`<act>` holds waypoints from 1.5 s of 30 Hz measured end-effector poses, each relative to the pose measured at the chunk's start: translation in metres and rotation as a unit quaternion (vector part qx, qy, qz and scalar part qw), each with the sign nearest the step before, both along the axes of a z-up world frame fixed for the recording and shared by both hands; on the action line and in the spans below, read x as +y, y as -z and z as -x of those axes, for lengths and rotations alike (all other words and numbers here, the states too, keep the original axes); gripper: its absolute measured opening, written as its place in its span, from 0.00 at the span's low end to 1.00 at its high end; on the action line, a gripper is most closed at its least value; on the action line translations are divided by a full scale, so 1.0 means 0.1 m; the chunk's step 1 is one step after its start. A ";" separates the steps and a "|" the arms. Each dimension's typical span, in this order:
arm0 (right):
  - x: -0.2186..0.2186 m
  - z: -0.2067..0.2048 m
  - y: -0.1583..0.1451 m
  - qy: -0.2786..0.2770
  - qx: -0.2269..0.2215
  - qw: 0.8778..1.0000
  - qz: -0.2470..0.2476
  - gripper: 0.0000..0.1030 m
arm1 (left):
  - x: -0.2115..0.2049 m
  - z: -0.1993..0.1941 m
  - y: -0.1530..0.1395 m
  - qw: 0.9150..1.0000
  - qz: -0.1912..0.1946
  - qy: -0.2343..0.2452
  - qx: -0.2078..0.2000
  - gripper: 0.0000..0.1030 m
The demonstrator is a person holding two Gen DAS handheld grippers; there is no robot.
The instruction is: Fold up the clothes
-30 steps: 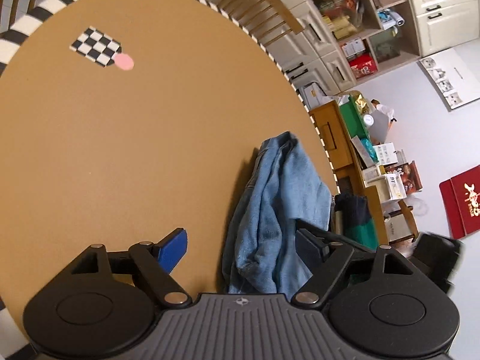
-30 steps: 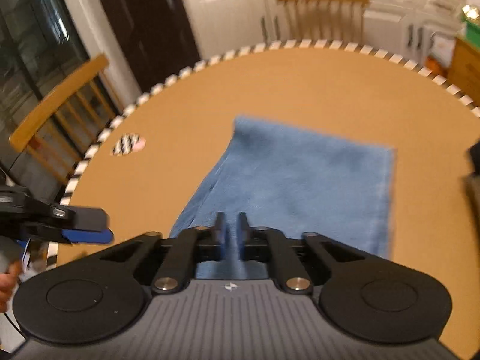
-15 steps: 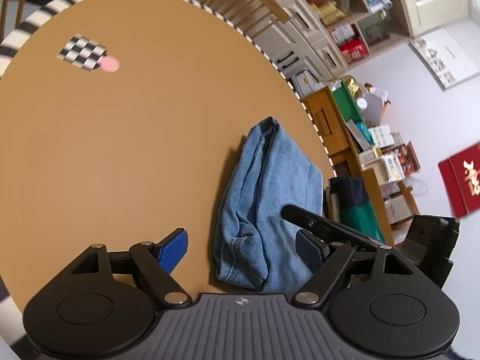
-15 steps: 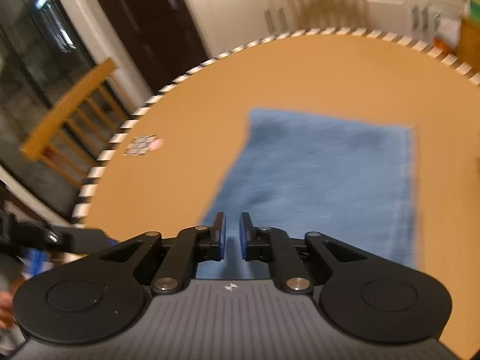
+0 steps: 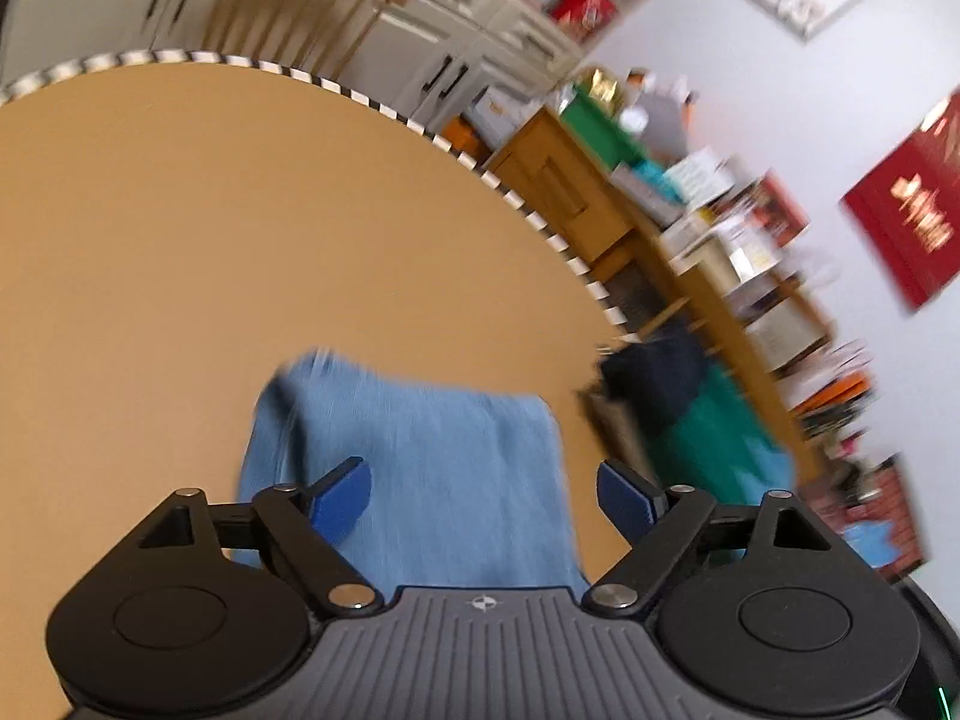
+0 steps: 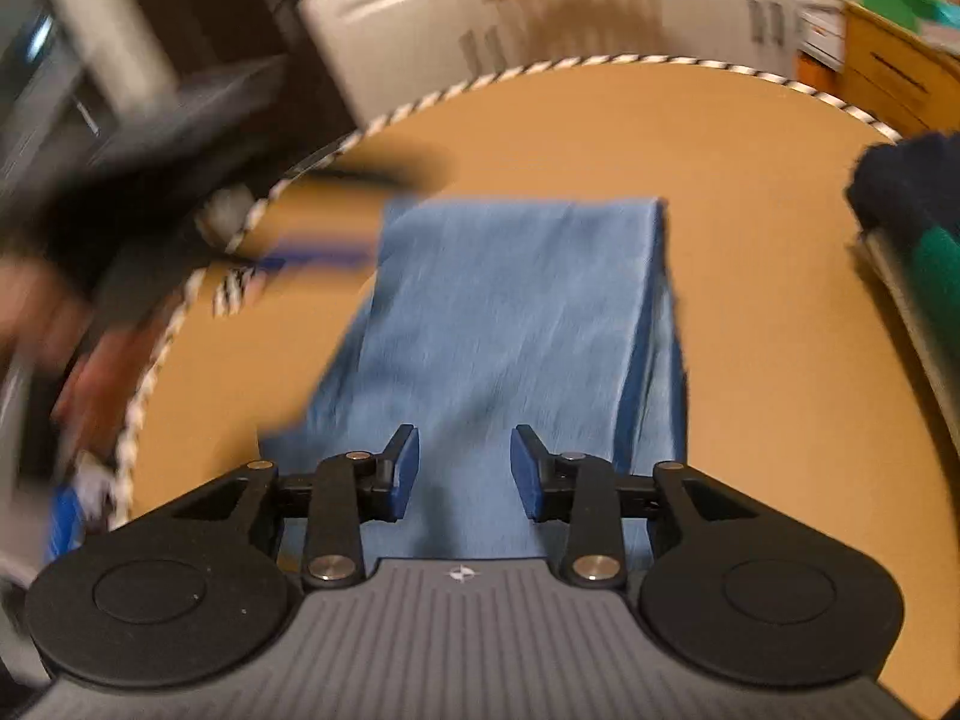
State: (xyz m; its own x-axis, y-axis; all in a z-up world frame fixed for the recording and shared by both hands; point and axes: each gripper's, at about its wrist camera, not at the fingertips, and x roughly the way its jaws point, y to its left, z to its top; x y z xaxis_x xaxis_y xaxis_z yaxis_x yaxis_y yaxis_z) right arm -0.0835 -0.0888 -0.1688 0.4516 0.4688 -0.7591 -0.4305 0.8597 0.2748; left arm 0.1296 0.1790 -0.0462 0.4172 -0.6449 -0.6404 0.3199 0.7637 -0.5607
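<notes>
Folded blue garment (image 6: 516,324) lay on the round counter (image 6: 750,276), lower centre; right tool (image 6: 463,471) was opening above it, left tool (image 5: 483,495) wide, empty; no writing legible.

Right tool (image 6: 462,471) opening, blue garment (image 6: 510,324) released

The left gripper (image 5: 483,495) has a ribbed dark-grey housing marked at its front edge with a small white cross-shaped emblem. Two round black discs flank the housing, each with a raised inner circle. Black link arms with triangular cut-outs run forward from silver rivets to the fingers (image 5: 339,498), which carry flat royal-blue pads. A green light glows at the housing's lower right edge. The right gripper (image 6: 462,471) is built alike: grey ribbed housing, white emblem, black discs, silver rivets, blue-padded fingers (image 6: 403,471).
</notes>
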 end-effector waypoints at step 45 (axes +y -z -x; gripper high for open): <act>-0.25 0.87 0.68 0.533 0.144 0.775 -0.307 0.26 | -0.47 -0.19 0.26 0.898 -0.251 0.338 -0.127 1.00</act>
State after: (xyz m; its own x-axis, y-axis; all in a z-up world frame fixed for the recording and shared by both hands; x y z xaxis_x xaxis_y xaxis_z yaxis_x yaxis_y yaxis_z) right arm -0.1707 -0.1134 -0.2373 0.6847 0.2589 -0.6813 0.5890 0.3541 0.7265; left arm 0.1483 0.1321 -0.0723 0.2126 -0.4619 -0.8610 0.8748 0.4826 -0.0429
